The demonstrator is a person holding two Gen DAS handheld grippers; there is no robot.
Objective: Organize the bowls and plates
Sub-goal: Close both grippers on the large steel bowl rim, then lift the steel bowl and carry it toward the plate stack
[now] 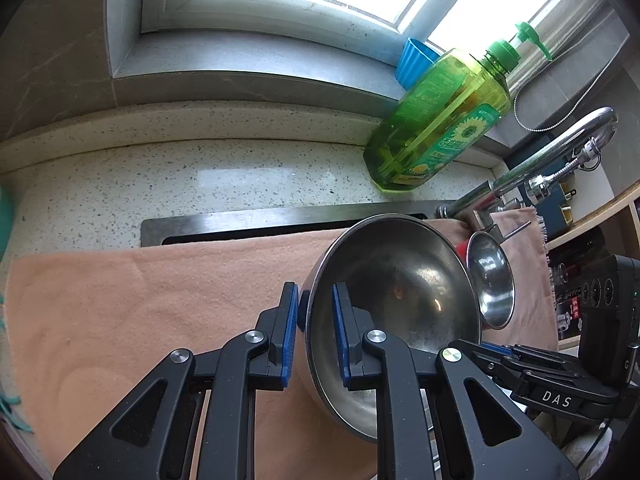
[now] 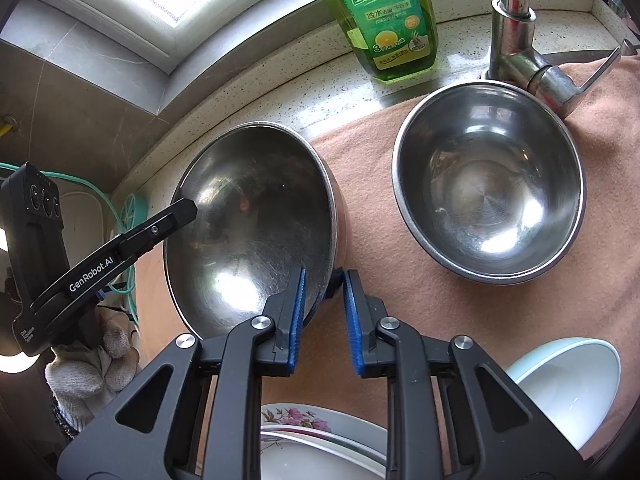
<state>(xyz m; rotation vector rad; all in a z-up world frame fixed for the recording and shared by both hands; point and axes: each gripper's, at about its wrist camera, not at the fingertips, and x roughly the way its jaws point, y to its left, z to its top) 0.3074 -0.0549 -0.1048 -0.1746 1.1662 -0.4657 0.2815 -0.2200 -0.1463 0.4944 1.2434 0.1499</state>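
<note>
Held bowl [image 2: 248, 216]: stainless steel, showing a scuffed, finely scratched sheen.
Second bowl [image 2: 488, 196]: stainless steel, gleaming brighter, with circular brush marks at its base.
Towel [image 1: 160, 300]: peach cloth, lying matt and softly napped.
Countertop [image 1: 200, 176]: speckled stone, reflecting light off a polished face.
Faucet [image 2: 516, 36]: chromed metal, shining glossily.
Soap bottle [image 1: 440, 120]: translucent green plastic, glinting, wearing a printed label.
Gripper pads [image 2: 298, 316]: blue, ribbed, looking rubbery; arms appearing matt black.
Flowered plate [image 2: 304, 424]: glazed ceramic, shining smoothly.
Pale bowl [image 2: 568, 384]: glossy glaze.
</note>
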